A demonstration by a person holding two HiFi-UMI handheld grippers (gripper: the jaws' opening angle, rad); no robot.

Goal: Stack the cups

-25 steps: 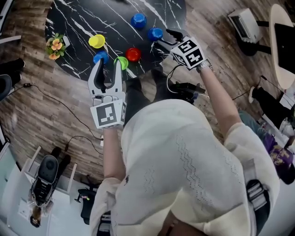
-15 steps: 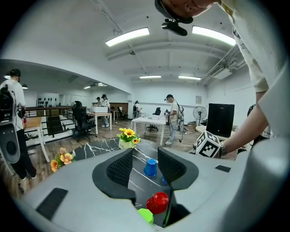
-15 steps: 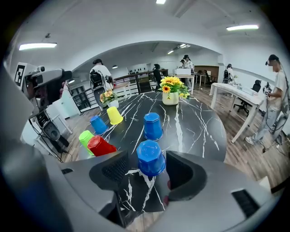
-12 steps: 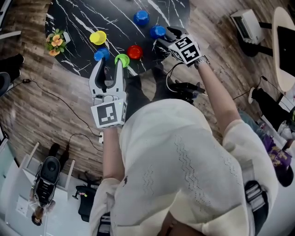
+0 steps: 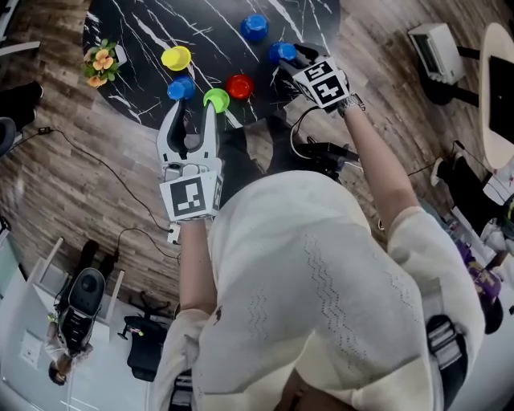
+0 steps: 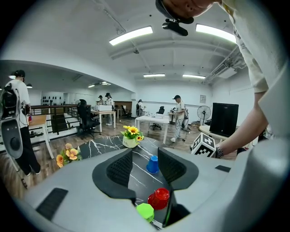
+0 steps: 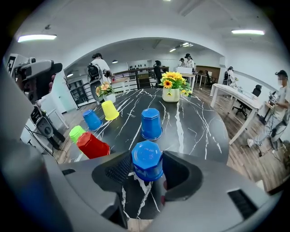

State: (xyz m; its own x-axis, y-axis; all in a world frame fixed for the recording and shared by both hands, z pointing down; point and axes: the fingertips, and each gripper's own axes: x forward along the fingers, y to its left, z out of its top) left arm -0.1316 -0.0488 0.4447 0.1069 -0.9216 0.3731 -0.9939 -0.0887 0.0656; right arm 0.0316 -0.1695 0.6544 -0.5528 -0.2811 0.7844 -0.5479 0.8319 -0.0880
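Observation:
Several upside-down cups stand on the black marble table [image 5: 144, 24]: yellow [image 5: 176, 58], blue [image 5: 180, 87], green [image 5: 216, 99], red [image 5: 239, 85], and a far blue one [image 5: 254, 26]. My right gripper [image 5: 287, 58] has come down over another blue cup [image 7: 147, 161]; its jaws have just been closing and the pads now touch the cup's two sides, while the cup still rests on the table. My left gripper [image 5: 191, 112] hovers open and empty at the table's near edge beside the green cup [image 6: 145, 211] and the red cup [image 6: 158, 198].
A pot of orange flowers [image 5: 101, 62] sits at the table's left edge, and a vase of sunflowers [image 7: 171, 90] at its far side. Cables and a black device [image 5: 321, 156] lie on the wooden floor under my right arm. People stand at desks in the background.
My right gripper has sunk from beside the blue cup to straddle it, and its jaws have narrowed onto it. The left gripper has stayed where it was.

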